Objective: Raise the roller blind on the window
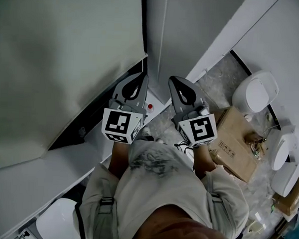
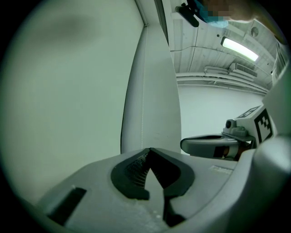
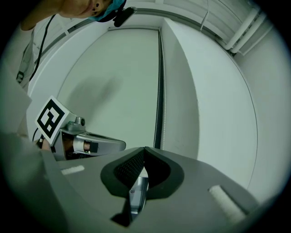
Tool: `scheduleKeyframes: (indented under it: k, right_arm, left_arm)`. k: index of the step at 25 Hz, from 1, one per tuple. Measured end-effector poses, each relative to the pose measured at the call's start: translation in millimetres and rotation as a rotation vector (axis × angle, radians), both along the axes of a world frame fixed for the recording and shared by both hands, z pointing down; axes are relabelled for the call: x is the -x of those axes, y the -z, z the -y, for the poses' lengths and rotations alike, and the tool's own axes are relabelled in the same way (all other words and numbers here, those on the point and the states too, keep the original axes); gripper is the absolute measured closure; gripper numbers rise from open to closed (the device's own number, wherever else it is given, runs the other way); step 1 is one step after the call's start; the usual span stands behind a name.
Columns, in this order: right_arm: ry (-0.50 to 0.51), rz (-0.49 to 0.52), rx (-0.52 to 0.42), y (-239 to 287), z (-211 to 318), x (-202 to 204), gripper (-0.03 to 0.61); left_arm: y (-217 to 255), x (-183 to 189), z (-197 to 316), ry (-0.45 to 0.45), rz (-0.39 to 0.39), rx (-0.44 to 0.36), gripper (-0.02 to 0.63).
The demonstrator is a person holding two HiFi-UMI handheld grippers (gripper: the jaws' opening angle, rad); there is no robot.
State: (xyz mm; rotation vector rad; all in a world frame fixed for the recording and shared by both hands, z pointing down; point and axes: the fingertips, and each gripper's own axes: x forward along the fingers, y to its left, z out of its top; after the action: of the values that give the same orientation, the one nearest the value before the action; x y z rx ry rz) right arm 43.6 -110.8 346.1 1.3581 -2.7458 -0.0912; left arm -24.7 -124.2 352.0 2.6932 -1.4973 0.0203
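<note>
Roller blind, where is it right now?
The roller blind fills the head view's upper left, with its right edge just above the left tool.

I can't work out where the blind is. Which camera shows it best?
The right gripper view: the roller blind appears nearly whole there, with its top and right edges. The head view shows only its lower part. The left gripper view shows just a blank pale stretch.

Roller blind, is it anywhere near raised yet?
Nothing is done so far: the roller blind hangs down to the sill. Nothing is in hand; the left gripper and right gripper are both shut and empty, pointing at it. Left to do: grasp what looks like the bead chain beside it and pull.
</note>
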Motion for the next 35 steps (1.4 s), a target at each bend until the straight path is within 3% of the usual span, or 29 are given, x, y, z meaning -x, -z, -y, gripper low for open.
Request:
scheduleKeyframes:
  k: [8,35]
  right_arm:
    - [-0.031,0.013,-0.029,-6,56,15,0.569]
    - [-0.145,-0.003,0.0,-9,61,5,0.569]
  left_arm:
    - [-10,6,68,-0.064,-0.009,0.008,0.609]
    - [-2,-20,110,-0.177,0.026,-0.013,0.57]
